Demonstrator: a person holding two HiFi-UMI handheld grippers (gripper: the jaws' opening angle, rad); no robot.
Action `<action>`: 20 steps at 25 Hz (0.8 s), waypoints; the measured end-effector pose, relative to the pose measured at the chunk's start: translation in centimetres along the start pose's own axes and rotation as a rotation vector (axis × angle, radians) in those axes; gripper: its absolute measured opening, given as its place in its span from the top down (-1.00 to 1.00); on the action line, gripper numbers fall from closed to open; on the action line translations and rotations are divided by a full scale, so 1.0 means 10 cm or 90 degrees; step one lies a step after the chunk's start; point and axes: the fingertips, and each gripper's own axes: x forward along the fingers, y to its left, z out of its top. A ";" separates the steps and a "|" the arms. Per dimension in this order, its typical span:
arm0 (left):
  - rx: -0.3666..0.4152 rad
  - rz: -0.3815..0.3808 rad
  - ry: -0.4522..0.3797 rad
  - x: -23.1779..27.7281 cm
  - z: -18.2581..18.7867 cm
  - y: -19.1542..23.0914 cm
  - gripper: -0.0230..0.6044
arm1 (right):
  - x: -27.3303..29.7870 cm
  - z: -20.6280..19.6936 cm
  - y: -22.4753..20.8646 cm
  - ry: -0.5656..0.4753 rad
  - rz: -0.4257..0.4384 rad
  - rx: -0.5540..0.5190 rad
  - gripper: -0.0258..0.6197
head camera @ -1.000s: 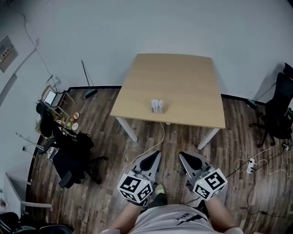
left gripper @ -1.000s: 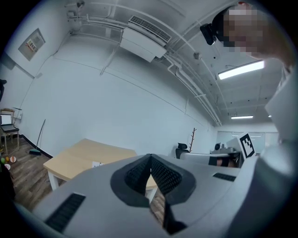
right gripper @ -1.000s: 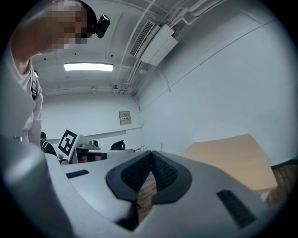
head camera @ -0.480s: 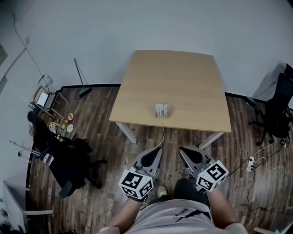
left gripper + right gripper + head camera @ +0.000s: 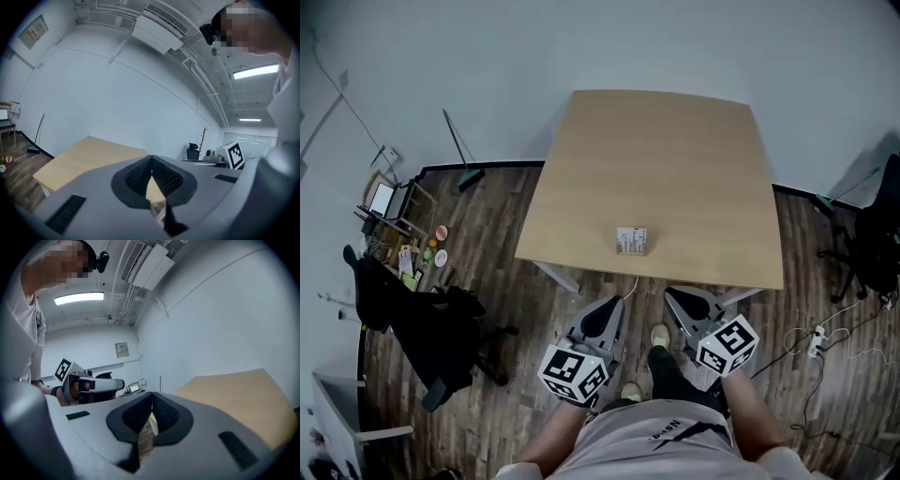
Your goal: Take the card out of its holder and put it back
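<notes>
Since the earlier frames the light wooden square table (image 5: pixel 675 169) has been brought closer under the head view. The small pale upright card holder (image 5: pixel 631 241) on it is now seen lower in that view, nearer the two tools.

The left tool (image 5: pixel 151 159) is held clenched: its dark ribbed pads (image 5: pixel 165 176) are pressed together at the tips and nothing is gripped between them. The right tool (image 5: pixel 151 397) is closed in the same way and is likewise empty. Both are carried low in front of the person's body, over the dark plank floor (image 5: pixel 487 244), short of the table's near edge and well apart from the card holder.

The card holder stands close to that near edge, about midway along it and roughly between the lines of the two tools. The printed white card (image 5: pixel 625 240) is judged to be seated in it, though card and holder are too small to be told apart clearly.

The card is expected to be light, thin, smooth and easily bent. The holder is likely light enough to slide or tip when the card is pulled. The holder would best be steadied low on one side by one tool. The card would be pinched flat at its exposed upper edge by the other and drawn out along the slot.
</notes>
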 end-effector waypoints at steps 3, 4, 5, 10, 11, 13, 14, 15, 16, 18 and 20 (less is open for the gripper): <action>0.001 0.008 -0.001 0.33 0.05 0.18 0.89 | 0.28 -0.09 -0.33 0.024 0.029 -0.002 0.88; 0.000 0.012 0.000 0.43 0.05 0.24 0.89 | 0.36 -0.14 -0.44 0.035 0.039 -0.003 0.88; 0.000 0.018 0.001 0.52 0.04 0.30 0.89 | 0.43 -0.21 -0.54 0.048 0.048 -0.004 0.88; 0.010 0.064 0.028 0.80 -0.09 0.58 0.89 | 0.75 -0.55 -0.94 0.114 0.098 -0.006 0.87; 0.009 0.076 0.034 0.83 -0.12 0.62 0.89 | 0.80 -0.61 -1.01 0.126 0.105 -0.006 0.87; 0.005 0.094 0.046 0.89 -0.19 0.67 0.89 | 0.87 -0.75 -1.16 0.150 0.111 -0.006 0.86; 0.004 0.099 0.052 0.91 -0.23 0.69 0.89 | 0.90 -0.83 -1.22 0.161 0.112 -0.003 0.85; 0.004 0.102 0.055 0.93 -0.26 0.72 0.89 | 0.93 -0.91 -1.27 0.170 0.111 0.001 0.82; 0.002 0.103 0.057 0.95 -0.29 0.77 0.89 | 0.98 -0.98 -1.32 0.178 0.110 0.005 0.78; -0.002 0.100 0.061 0.99 -0.36 0.86 0.89 | 1.07 -1.12 -1.41 0.194 0.103 0.010 0.74; -0.009 0.093 0.066 1.01 -0.43 0.95 0.89 | 1.16 -1.26 -1.48 0.211 0.097 0.008 0.72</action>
